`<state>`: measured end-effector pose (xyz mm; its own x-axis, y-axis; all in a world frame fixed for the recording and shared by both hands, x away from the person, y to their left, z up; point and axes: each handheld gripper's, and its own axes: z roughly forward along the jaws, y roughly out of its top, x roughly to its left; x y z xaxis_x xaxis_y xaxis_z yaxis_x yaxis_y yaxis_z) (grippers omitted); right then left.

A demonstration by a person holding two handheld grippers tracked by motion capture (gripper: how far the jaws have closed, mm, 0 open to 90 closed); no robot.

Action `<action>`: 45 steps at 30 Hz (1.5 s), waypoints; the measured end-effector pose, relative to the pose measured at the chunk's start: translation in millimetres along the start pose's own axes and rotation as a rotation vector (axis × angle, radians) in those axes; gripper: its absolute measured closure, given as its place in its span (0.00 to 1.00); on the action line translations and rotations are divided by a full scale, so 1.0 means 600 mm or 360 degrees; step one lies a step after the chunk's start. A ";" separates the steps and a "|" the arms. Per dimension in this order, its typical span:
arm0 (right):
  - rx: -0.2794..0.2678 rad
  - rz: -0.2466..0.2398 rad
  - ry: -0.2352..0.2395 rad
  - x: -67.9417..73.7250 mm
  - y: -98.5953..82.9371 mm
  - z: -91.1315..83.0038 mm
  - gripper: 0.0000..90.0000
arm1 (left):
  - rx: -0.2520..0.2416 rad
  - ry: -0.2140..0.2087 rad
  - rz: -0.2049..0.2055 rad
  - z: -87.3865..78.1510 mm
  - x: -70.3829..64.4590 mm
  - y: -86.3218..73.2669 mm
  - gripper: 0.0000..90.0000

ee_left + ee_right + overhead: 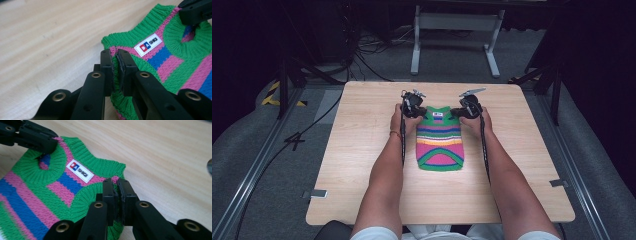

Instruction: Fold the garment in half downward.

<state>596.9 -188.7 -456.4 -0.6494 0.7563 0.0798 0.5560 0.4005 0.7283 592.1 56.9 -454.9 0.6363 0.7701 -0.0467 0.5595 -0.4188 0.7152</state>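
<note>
A small striped knit sweater (pixel 440 140) lies flat on the wooden desk (pixel 362 150), neck end away from the person. The left hand-held gripper (pixel 413 106) is clamped on its left shoulder, the right hand-held gripper (pixel 469 107) on its right shoulder. Both grasps look done; any lifting or folding seems not yet begun

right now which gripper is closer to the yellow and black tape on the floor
Left. The left gripper holds the sweater shoulder on the side of the tape; the right gripper holds the opposite shoulder, farther away.
</note>
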 end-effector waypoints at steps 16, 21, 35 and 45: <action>-0.0221 -0.0259 0.0180 0.041 0.001 -0.079 0.95 | -0.0057 -0.0087 0.0441 -0.076 -0.038 0.008 0.92; -0.0243 -0.0307 0.0217 0.044 -0.012 -0.091 0.94 | -0.0065 -0.0069 0.0472 -0.089 -0.032 0.000 0.92; -0.0345 -0.0356 0.0153 0.028 0.041 -0.102 0.95 | -0.0169 0.0048 0.0472 -0.086 -0.039 0.051 0.91; -0.0366 -0.0581 0.0365 0.075 -0.027 -0.144 0.94 | -0.0183 -0.0075 0.0747 -0.132 -0.055 -0.049 0.91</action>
<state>513.6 -206.1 -405.8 -0.8925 0.4441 -0.0796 0.1585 0.4739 0.8662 512.8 81.7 -419.2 0.8307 0.4870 0.2697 0.1457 -0.6578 0.7390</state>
